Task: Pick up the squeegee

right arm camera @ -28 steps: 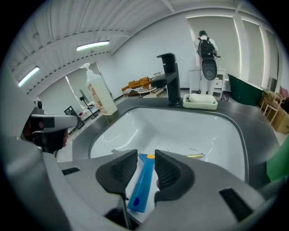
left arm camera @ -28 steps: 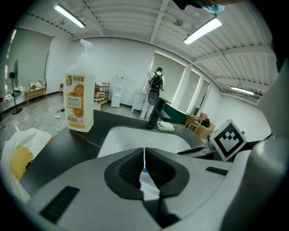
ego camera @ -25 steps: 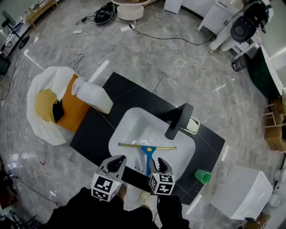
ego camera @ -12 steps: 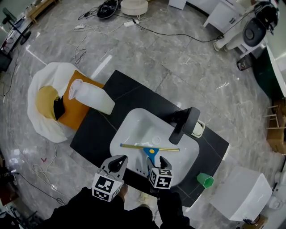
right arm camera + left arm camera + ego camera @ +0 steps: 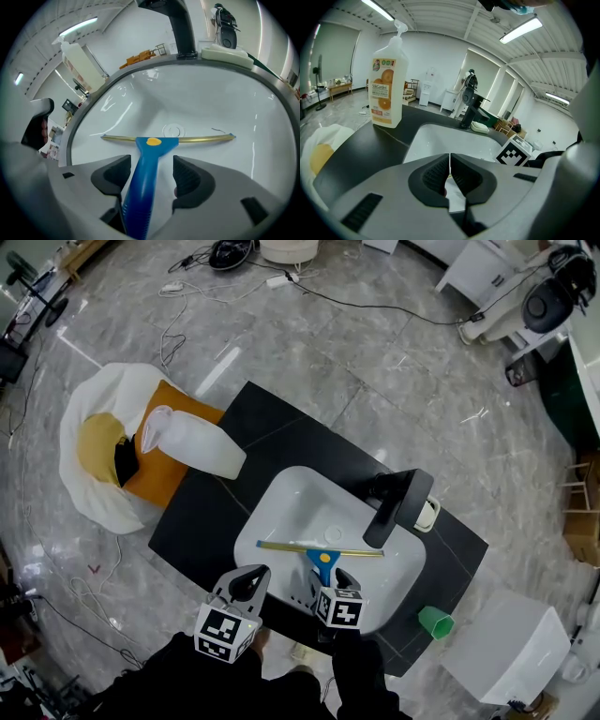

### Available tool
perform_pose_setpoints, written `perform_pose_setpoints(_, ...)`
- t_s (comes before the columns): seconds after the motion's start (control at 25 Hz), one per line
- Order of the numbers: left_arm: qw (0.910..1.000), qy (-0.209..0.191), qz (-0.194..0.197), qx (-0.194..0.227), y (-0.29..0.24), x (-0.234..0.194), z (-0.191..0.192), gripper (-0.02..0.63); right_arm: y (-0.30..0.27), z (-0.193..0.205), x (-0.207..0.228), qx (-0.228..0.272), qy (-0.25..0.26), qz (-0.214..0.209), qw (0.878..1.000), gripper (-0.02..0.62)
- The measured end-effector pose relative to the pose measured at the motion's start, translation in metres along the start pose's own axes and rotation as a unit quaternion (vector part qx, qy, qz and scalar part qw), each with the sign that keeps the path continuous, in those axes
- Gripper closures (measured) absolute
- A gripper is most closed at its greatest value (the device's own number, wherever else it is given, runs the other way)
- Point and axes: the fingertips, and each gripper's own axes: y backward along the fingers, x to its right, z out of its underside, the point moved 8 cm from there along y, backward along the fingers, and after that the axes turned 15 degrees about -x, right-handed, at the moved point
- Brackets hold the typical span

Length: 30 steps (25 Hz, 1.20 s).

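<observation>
The squeegee (image 5: 322, 552) lies in the white sink (image 5: 281, 512), its brass-coloured blade across the basin and its blue handle (image 5: 145, 178) pointing toward me. My right gripper (image 5: 151, 176) reaches steeply down into the basin. Its jaws are opening and stand either side of the handle, with the pads clear of it. In the head view the right gripper (image 5: 335, 581) covers the handle's near end. My left gripper (image 5: 248, 582) hovers at the sink's near-left rim, shut with nothing in it (image 5: 450, 173).
A black faucet (image 5: 394, 502) and a soap dish (image 5: 427, 514) stand at the sink's far right. A soap bottle (image 5: 192, 446) lies on the black countertop (image 5: 206, 512) at the left, a green cup (image 5: 434, 622) at the right. A white and orange bag (image 5: 103, 451) is on the floor.
My right gripper has sunk into the basin over the blue handle and its jaws have spread wide. The left gripper has hardly moved.
</observation>
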Motion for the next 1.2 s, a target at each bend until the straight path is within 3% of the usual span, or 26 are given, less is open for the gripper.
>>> perform_pose_setpoints(0.4,1.0,0.006,0.0,-0.003,-0.003,-0.002,0.002,0.577,-0.011,0.001,-0.002,-0.029,-0.022,-0.021,0.999,0.434)
perform_pose_setpoints(1.2,1.0,0.005,0.001,0.0,0.0,-0.003,0.006,0.577,-0.011,0.001,0.0,-0.027,-0.048,-0.002,0.998,0.457)
